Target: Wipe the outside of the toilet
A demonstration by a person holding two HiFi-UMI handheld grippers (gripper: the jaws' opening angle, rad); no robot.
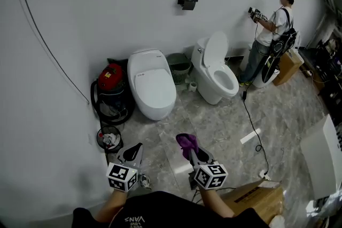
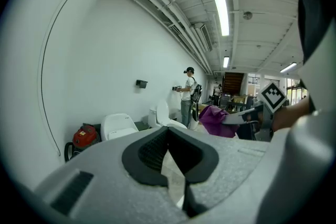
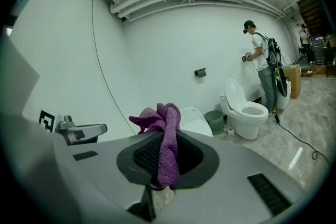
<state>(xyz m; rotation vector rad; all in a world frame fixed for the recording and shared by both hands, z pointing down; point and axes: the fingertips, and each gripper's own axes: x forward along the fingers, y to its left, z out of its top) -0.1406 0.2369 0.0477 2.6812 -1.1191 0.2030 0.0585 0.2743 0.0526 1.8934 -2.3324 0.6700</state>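
The right gripper (image 1: 193,152) pinches a purple cloth (image 1: 186,141); the left gripper (image 1: 133,151) is pressed together, empty. The closed white toilet (image 1: 152,85) stands far off against the wall (image 1: 107,8). Step close first, then wipe its shell downward.

Black shirt (image 1: 160,210) with white lettering, grey left claw (image 1: 135,150), grey right claw (image 1: 195,155), black-and-white marker cubes (image 1: 122,177)

Low in the head view, the left forearm (image 1: 108,206) and right forearm (image 1: 212,201) reach forward side by side. The left tongs (image 1: 133,151) point up the frame, tilted slightly right, jaws closed together with nothing between them. The right tongs (image 1: 195,155), near them at lower centre, are clamped on a purple cloth (image 1: 186,141) that bunches above the tips.
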